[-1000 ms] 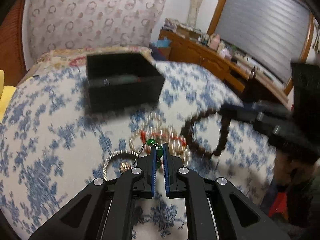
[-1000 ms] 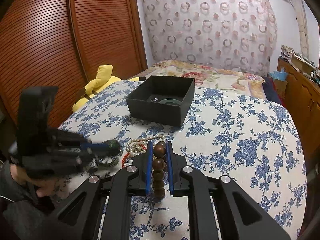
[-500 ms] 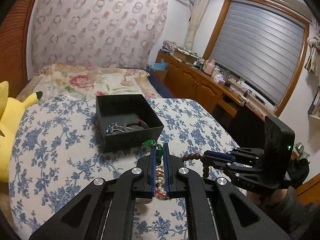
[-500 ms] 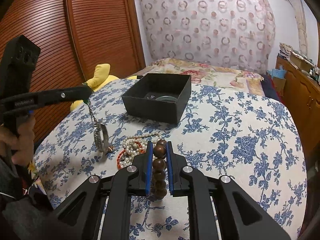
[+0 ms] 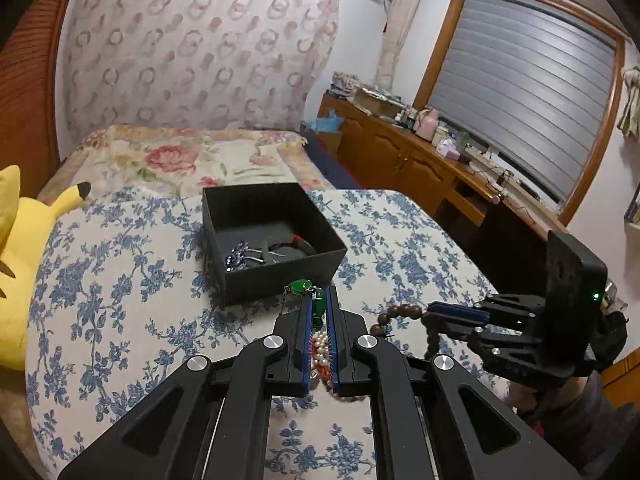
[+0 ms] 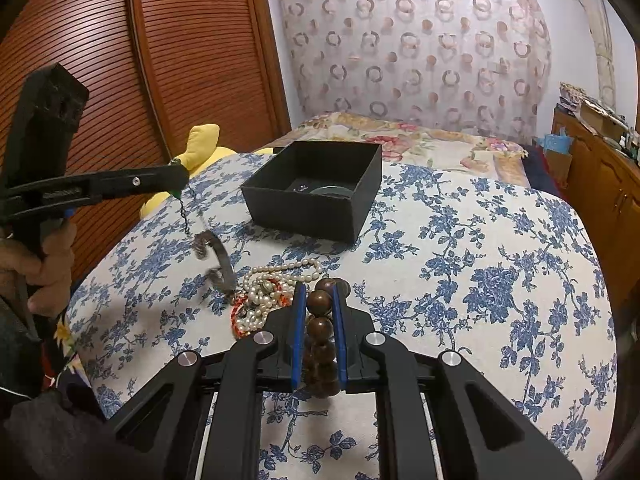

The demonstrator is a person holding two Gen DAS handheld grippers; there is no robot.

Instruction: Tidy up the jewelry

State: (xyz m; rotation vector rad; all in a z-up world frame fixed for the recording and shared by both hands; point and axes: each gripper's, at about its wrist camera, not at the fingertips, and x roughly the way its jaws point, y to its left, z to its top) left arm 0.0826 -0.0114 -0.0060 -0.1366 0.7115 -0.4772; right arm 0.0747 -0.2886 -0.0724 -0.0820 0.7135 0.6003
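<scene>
My left gripper (image 5: 319,293) is shut on a green-stone chain (image 5: 301,286), held above the bedspread just in front of the black box (image 5: 276,276). In the right wrist view the left gripper (image 6: 178,176) is at the left. The chain hangs from it, and a silver bangle (image 6: 214,256) dangles at the chain's end. My right gripper (image 6: 320,292) is shut on a brown wooden bead bracelet (image 6: 319,302); the beads (image 5: 400,314) also show in the left view. A pearl necklace with a red cord (image 6: 276,280) lies between the two grippers. The open box (image 6: 304,212) holds some jewelry (image 5: 240,254).
A yellow plush toy (image 5: 16,260) lies at the bed's left edge. Brown slatted wardrobe doors (image 6: 100,60) stand beyond it. A wooden cabinet (image 5: 400,160) with clutter runs along the right under the window. A hand (image 6: 44,264) holds the left gripper's handle.
My left gripper has risen with the green-stone chain; the silver bangle has lifted off the bedspread and now dangles. The right gripper and its beads have stayed put.
</scene>
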